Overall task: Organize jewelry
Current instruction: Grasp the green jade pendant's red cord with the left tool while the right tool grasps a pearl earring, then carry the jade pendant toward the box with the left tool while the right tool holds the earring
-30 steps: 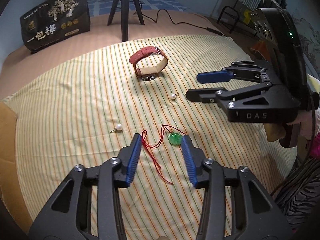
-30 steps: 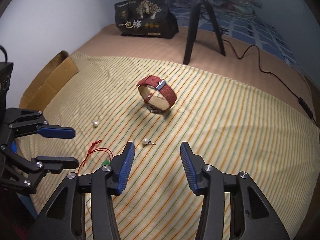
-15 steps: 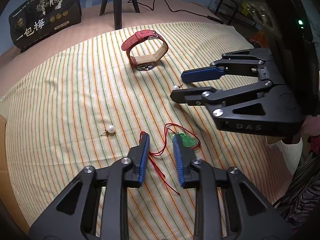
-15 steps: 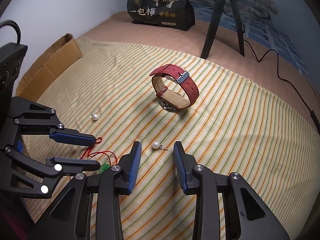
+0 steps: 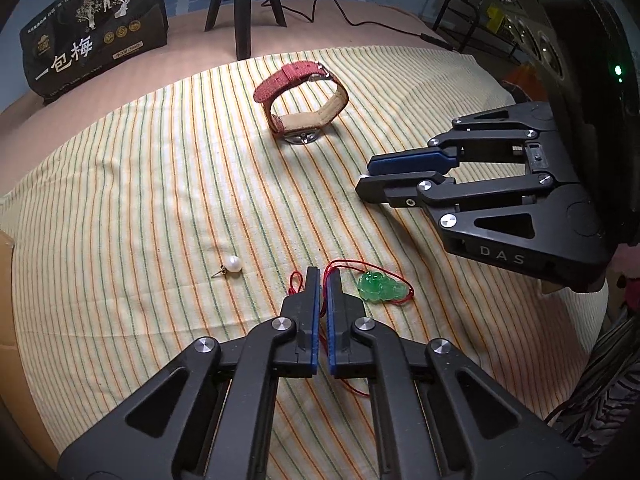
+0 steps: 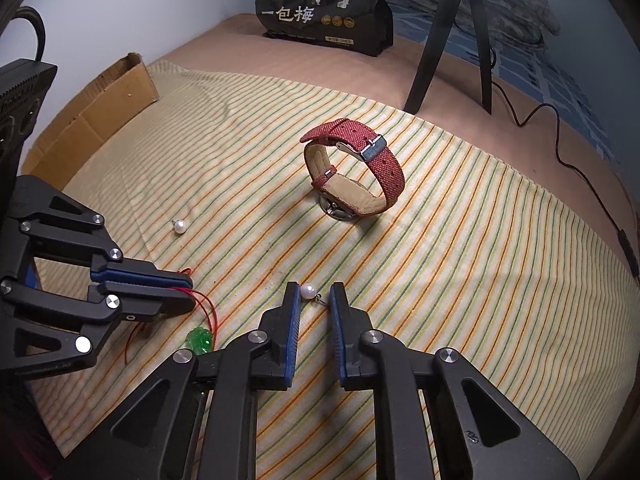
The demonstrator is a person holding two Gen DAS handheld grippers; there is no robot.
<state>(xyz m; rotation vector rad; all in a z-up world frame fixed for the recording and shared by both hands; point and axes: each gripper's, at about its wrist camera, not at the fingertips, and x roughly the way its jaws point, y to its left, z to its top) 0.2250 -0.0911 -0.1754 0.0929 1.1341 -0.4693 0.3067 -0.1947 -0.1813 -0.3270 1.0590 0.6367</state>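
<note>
A: Report the left gripper [image 5: 323, 276].

B: Its fingers [image 5: 313, 280] are clenched on the red cord [image 5: 332, 270] of the necklace. The cord runs between the blue pads and loops out on both sides. The green pendant [image 5: 382, 287] lies on the striped cloth [image 5: 160, 160] just right of the fingertips, outside the grip.

A: Report the right gripper [image 6: 316, 294].

B: Its fingers [image 6: 294, 300] are released, with a narrow gap between them, and rest low over the cloth. One pearl earring [image 6: 308, 290] lies in that gap near the tips, the pearl close to the left pad and the post pointing toward the right pad. Whether either pad touches it cannot be determined.

A: Locate the remaining jewelry.

B: A second pearl earring [image 5: 233, 265] lies on the cloth to the left of the left gripper, apart from it. The red watch [image 6: 352, 172] stands on its case near the middle of the cloth, strap buckled into a loop, well apart from both grippers.

A: Surroundings?

B: The cloth covers a bed. Beyond it stand a black bag [image 6: 324, 4] with printed characters and a tripod [image 6: 452, 36]. A cardboard box [image 6: 92, 116] sits at the cloth's left edge.
</note>
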